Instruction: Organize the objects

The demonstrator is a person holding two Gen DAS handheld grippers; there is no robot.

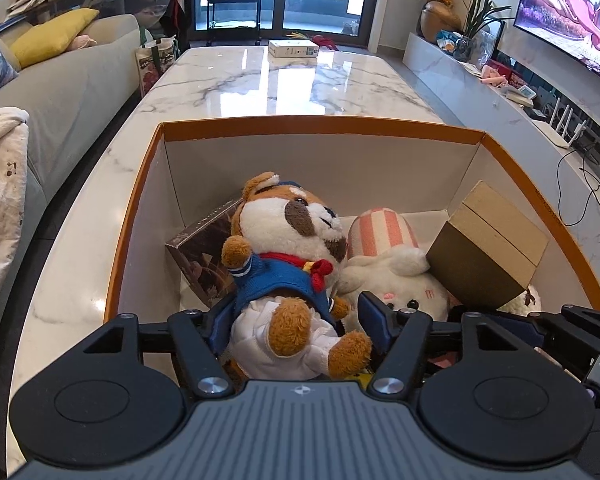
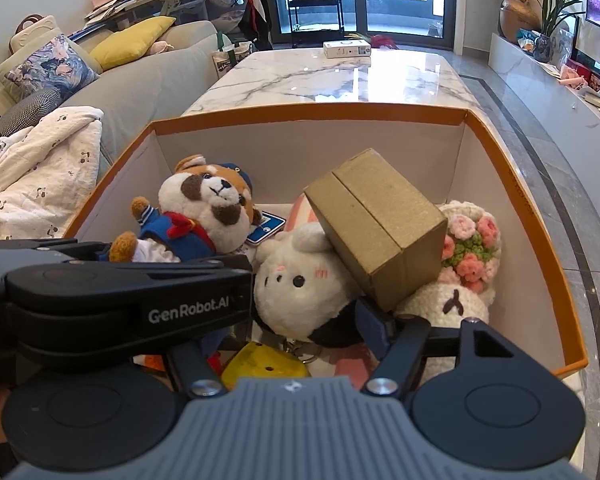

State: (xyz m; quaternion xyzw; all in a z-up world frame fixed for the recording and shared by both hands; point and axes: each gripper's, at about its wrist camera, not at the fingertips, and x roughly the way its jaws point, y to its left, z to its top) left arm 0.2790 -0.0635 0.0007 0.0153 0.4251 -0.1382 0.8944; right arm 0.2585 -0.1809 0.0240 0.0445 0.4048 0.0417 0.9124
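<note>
The raccoon plush (image 1: 288, 264) is pinched between the left gripper (image 1: 296, 316) fingers; it should be lowered gently. The right gripper (image 2: 300, 332) fingers are spread.

Inside the orange-rimmed box (image 1: 132, 216), a brown-and-white plush dog (image 1: 288, 256) in a blue sailor top lies on its back. Beside it, a white bunny plush (image 2: 300, 280) sprawls under a tilted brown cardboard box (image 2: 376, 228), touching a crocheted flower doll (image 2: 468, 264).

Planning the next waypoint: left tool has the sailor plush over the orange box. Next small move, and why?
Probably lower a little, then open. The left tool is closed around the sailor plush at its waist, already inside the orange box, beside the white bunny. The right tool hangs nearby.
</note>
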